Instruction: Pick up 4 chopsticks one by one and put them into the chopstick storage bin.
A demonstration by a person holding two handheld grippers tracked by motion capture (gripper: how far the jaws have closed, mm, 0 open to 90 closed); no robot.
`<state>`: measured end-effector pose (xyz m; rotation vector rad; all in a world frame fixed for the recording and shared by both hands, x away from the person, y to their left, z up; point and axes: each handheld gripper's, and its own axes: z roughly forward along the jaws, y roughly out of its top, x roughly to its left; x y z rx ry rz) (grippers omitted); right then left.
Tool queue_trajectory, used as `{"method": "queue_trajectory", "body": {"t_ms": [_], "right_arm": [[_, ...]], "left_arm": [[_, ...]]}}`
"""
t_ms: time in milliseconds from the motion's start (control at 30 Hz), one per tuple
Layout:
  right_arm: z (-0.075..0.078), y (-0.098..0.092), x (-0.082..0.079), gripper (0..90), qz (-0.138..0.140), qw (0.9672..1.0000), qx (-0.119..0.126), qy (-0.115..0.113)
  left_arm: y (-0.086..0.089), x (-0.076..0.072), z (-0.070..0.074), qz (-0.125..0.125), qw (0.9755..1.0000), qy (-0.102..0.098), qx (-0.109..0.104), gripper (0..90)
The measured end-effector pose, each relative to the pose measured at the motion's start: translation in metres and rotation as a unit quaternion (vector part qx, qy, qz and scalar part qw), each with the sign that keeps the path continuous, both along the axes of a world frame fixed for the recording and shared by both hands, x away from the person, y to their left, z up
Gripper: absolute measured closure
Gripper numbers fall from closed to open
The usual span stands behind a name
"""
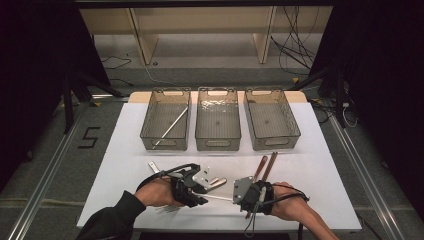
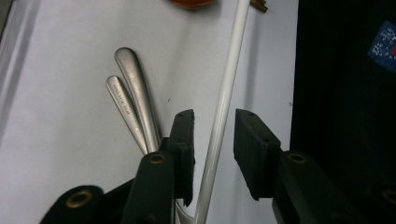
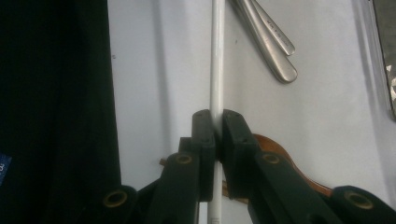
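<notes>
A thin white rod (image 1: 217,197) lies across the white table (image 1: 320,165) near the front edge, between my two grippers. My right gripper (image 3: 218,119) is shut on the white rod (image 3: 217,56), its pads pressed against both sides. My left gripper (image 2: 214,121) straddles the other end of the rod (image 2: 231,60); a gap shows on each side, so its pads do not touch it. In the high view the left gripper (image 1: 200,192) and right gripper (image 1: 239,197) face each other along the rod.
Three clear bins stand in a row at the back; the left bin (image 1: 150,125) holds another white rod (image 1: 171,127). Two silver handles (image 2: 133,88) lie beside the rod. Copper-coloured sticks (image 1: 265,167) and a brown wooden utensil (image 3: 275,154) lie by the right gripper.
</notes>
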<state>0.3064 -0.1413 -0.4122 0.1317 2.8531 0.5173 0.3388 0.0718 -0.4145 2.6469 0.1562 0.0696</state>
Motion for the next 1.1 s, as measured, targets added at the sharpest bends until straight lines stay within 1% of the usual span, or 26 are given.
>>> {"method": "queue_trajectory", "body": {"t_ms": [167,200,233,267,333,400,433,500,533,567,600,633,667,700,733,767,800,833,867,900,967,1033,1067,1100], "right_arm": [[0.000,0.000,-0.001,84.9,0.003,1.0000,-0.004,0.006],[-0.001,0.000,0.000,84.8,0.010,0.9999,-0.002,0.003],[-0.001,0.001,-0.001,84.8,0.008,1.0000,-0.002,0.003],[-0.002,0.001,-0.001,84.8,0.009,1.0000,0.000,-0.002],[-0.002,0.001,-0.001,84.6,0.014,0.9999,-0.003,-0.002],[-0.001,0.000,-0.001,83.9,0.014,0.9999,-0.004,-0.006],[-0.001,-0.001,-0.001,83.3,0.014,0.9999,-0.004,-0.004],[-0.001,-0.002,0.001,81.9,0.009,0.9999,-0.001,-0.008],[0.000,-0.003,0.001,81.4,0.007,1.0000,0.001,-0.005],[0.001,-0.004,0.001,80.2,-0.001,1.0000,0.004,0.001],[0.002,-0.005,0.002,76.9,-0.005,0.9999,0.010,-0.002],[0.003,-0.006,0.003,73.7,-0.013,0.9998,0.017,-0.001],[0.005,-0.009,0.005,70.3,-0.019,0.9995,0.024,-0.003],[0.008,-0.011,0.005,65.3,-0.029,0.9989,0.035,-0.011],[0.010,-0.014,0.007,60.6,-0.042,0.9978,0.048,-0.016],[0.013,-0.017,0.008,55.8,-0.058,0.9965,0.058,-0.015],[0.015,-0.020,0.010,51.6,-0.071,0.9946,0.071,-0.027],[0.016,-0.023,0.011,49.0,-0.081,0.9933,0.076,-0.032],[0.017,-0.026,0.012,46.9,-0.093,0.9916,0.084,-0.032],[0.017,-0.030,0.014,44.9,-0.102,0.9899,0.093,-0.032],[0.018,-0.037,0.017,41.5,-0.127,0.9849,0.113,-0.033],[0.018,-0.043,0.019,38.9,-0.148,0.9800,0.131,-0.026],[0.018,-0.046,0.019,38.3,-0.160,0.9771,0.138,-0.023],[0.018,-0.048,0.019,37.6,-0.169,0.9750,0.143,-0.021]], "left_arm": [[-0.001,0.000,-0.001,-0.005,1.0000,0.002,0.004,77.4],[-0.001,0.000,-0.001,-0.005,1.0000,0.004,0.004,78.5],[-0.001,-0.001,-0.001,-0.006,1.0000,0.006,0.004,79.2],[-0.001,-0.001,-0.001,-0.011,0.9999,0.005,0.006,79.7],[-0.001,-0.002,-0.001,-0.016,0.9999,0.005,0.004,80.7],[-0.001,-0.003,-0.001,-0.030,0.9995,0.010,0.002,82.7],[-0.001,-0.003,-0.002,-0.032,0.9994,0.011,0.001,83.5],[-0.001,-0.004,-0.002,-0.035,0.9993,0.015,-0.003,84.4],[-0.001,-0.003,-0.002,-0.035,0.9992,0.017,-0.005,84.6],[0.000,-0.003,-0.001,-0.032,0.9993,0.017,-0.008,84.7],[0.001,-0.002,-0.001,-0.024,0.9996,0.014,-0.008,84.8],[0.002,-0.001,-0.001,-0.019,0.9998,0.009,-0.004,84.9],[0.004,0.000,-0.002,-0.008,0.9998,0.012,-0.011,84.9],[0.006,0.002,-0.002,0.001,0.9998,0.012,-0.014,84.9],[0.009,0.005,-0.002,0.007,0.9998,0.011,-0.014,84.9],[0.012,0.008,-0.002,0.019,0.9997,0.008,-0.017,84.9],[0.015,0.010,-0.002,0.027,0.9993,0.011,-0.022,84.9],[0.017,0.012,-0.002,0.036,0.9989,0.012,-0.025,84.9],[0.020,0.014,-0.002,0.046,0.9985,0.010,-0.029,84.9],[0.022,0.016,-0.001,0.056,0.9978,0.011,-0.032,84.9],[0.027,0.019,0.001,0.075,0.9965,0.006,-0.035,84.9],[0.030,0.022,0.001,0.095,0.9947,0.004,-0.039,84.9],[0.032,0.023,0.002,0.105,0.9936,0.001,-0.042,84.9],[0.034,0.025,0.002,0.114,0.9924,0.004,-0.046,84.9]]}}
